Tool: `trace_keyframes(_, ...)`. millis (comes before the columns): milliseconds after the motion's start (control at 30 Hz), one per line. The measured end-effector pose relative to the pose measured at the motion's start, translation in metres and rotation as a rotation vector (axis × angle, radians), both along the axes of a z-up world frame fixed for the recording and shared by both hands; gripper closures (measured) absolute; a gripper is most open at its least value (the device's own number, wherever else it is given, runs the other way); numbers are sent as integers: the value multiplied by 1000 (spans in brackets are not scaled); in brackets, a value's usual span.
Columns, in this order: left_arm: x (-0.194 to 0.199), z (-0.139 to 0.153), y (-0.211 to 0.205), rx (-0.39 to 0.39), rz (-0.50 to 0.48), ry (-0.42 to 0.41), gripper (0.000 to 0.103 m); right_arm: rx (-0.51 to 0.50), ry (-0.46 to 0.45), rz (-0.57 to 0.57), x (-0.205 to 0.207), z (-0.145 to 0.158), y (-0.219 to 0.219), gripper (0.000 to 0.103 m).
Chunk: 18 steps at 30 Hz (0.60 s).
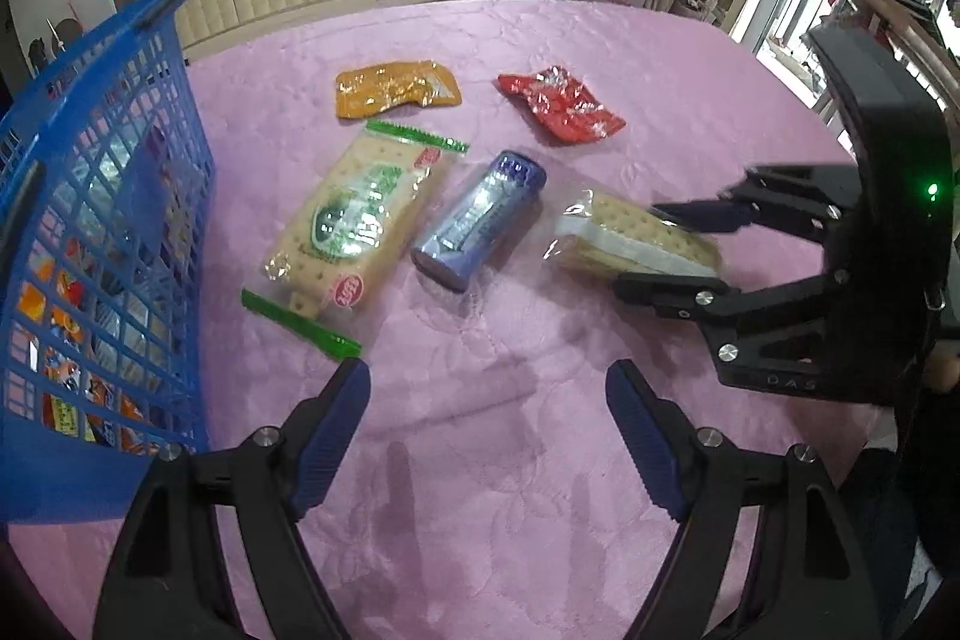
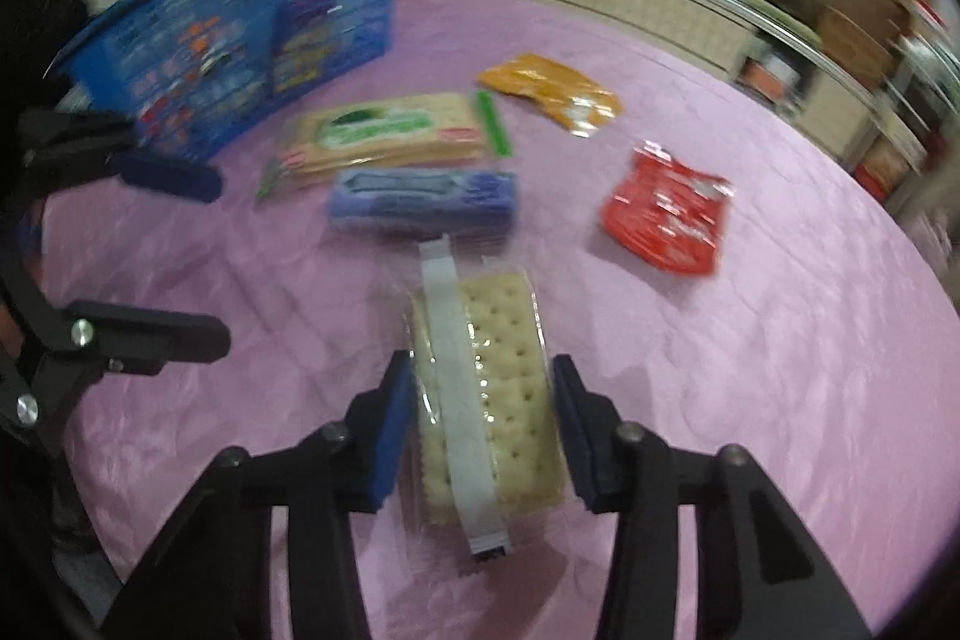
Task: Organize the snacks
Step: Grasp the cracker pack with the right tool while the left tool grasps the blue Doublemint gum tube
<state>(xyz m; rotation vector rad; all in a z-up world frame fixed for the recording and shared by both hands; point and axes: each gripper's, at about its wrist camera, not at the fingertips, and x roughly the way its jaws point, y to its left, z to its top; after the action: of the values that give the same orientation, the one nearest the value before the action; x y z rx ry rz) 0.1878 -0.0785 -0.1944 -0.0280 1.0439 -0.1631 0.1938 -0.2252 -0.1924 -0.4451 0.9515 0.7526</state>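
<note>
From the left wrist, the left gripper (image 1: pixel 486 436) hangs wide open and empty over the pink tablecloth (image 1: pixel 480 520), the blue basket (image 1: pixel 102 244) just to its left. From the right wrist, the right gripper (image 2: pixel 483 436) pinches the clear cracker pack (image 2: pixel 498 394), near the purple packet (image 2: pixel 423 202).

Blue lattice basket (image 1: pixel 108 196), pink tablecloth (image 1: pixel 480 460), orange pouch (image 1: pixel 396 89), red pouch (image 1: pixel 561 103), purple packet (image 1: pixel 480 220), green-printed cracker pack (image 1: pixel 354 226).
</note>
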Motion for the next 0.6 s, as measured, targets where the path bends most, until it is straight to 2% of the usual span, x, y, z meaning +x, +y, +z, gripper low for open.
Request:
trace_keyframes(100, 3, 3, -1, 4, -8, -5, 24, 91, 34, -159, -3, 14, -19, 54)
trace_keyframes(233, 10, 9, -3, 15, -16, -19, 24, 146, 43, -338, -8, 18, -38, 54)
trace_keyframes(367, 21, 10, -6, 14, -35, -29, 24, 156, 56, -430, -9, 9, -48, 54)
trace_keyframes(600, 43, -4, -18, 67, -72, -16, 24, 170, 34, -482, 0, 3, -45, 54)
